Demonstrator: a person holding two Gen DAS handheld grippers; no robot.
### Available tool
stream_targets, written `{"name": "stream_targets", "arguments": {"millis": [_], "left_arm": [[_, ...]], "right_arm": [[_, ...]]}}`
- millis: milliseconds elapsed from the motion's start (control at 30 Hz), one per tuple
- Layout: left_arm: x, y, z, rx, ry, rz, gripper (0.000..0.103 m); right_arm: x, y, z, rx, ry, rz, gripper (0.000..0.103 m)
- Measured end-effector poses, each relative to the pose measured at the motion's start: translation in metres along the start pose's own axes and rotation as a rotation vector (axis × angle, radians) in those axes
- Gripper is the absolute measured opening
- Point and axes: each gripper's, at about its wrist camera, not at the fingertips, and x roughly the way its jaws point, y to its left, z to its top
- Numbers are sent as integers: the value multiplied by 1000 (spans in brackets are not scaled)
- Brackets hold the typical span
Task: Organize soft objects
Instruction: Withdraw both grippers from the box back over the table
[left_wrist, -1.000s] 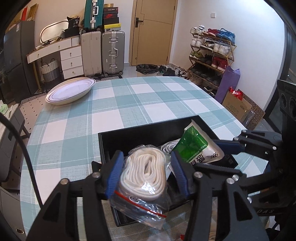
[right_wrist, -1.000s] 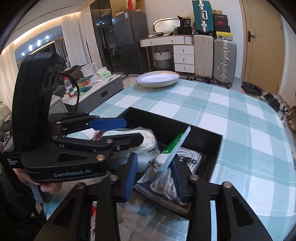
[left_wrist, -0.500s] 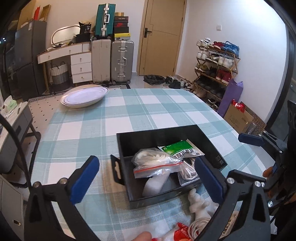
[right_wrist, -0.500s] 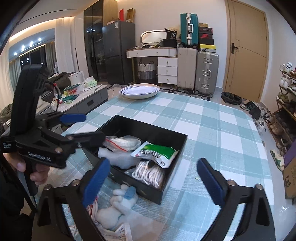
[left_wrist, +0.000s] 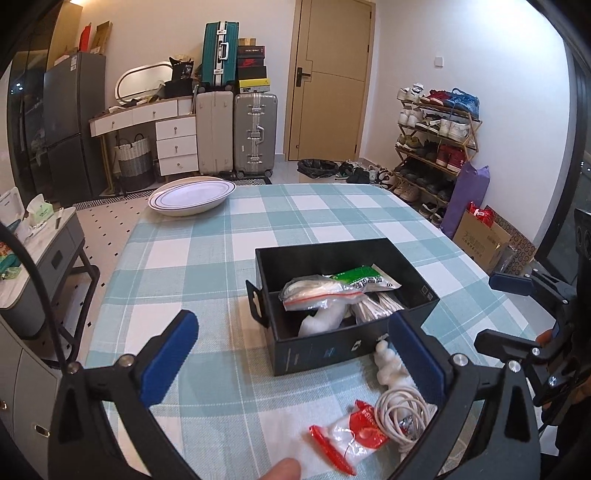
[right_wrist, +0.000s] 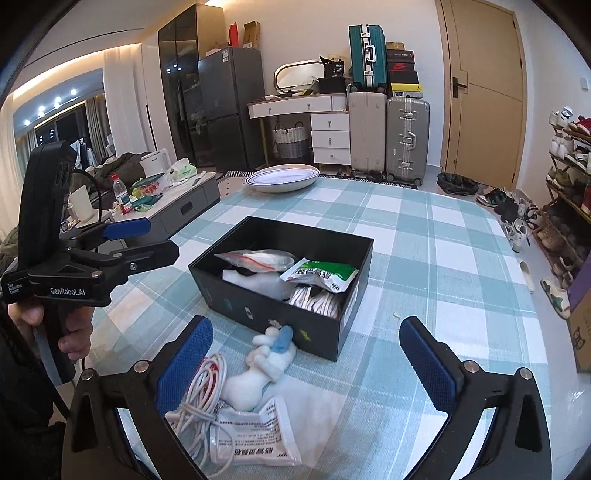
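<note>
A black box (left_wrist: 332, 350) (right_wrist: 258, 310) stands on the checked table. In it lie a zip bag of white cord (left_wrist: 317, 293), a green packet (left_wrist: 364, 277) (right_wrist: 321, 273) and more white cord. In front of the box lie a white plush toy (right_wrist: 266, 363), a coiled white cable (right_wrist: 201, 391), a white printed sachet (right_wrist: 258, 432) and a red-and-white packet (left_wrist: 354, 435). My left gripper (left_wrist: 291, 332) (right_wrist: 147, 240) is open and empty, set back from the box. My right gripper (right_wrist: 306, 332) (left_wrist: 498, 310) is open and empty too, above the loose items.
A white oval plate (left_wrist: 192, 194) (right_wrist: 282, 179) sits at the table's far corner. A low side table with bottles and clutter (right_wrist: 159, 199) stands to the left, a shoe rack (left_wrist: 436, 147) to the right. A person's fingertip (left_wrist: 282, 469) shows at the bottom edge.
Both grippers let go of their bags, the cord bag and the green packet, which now lie in the box. Both jaws opened wide and drew back from the box towards the near side.
</note>
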Motion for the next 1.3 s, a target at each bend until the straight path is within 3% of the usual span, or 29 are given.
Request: {"name": "stream_targets", "arguments": {"millis": [767,1300], "left_arm": [[-27,3,-47,6,31,75,103],[-31,2,-67,20,55,79,103]], "right_arm": [[-29,14,-32,63,13,-21,103],[-19,21,-51,96,71,13,103]]}}
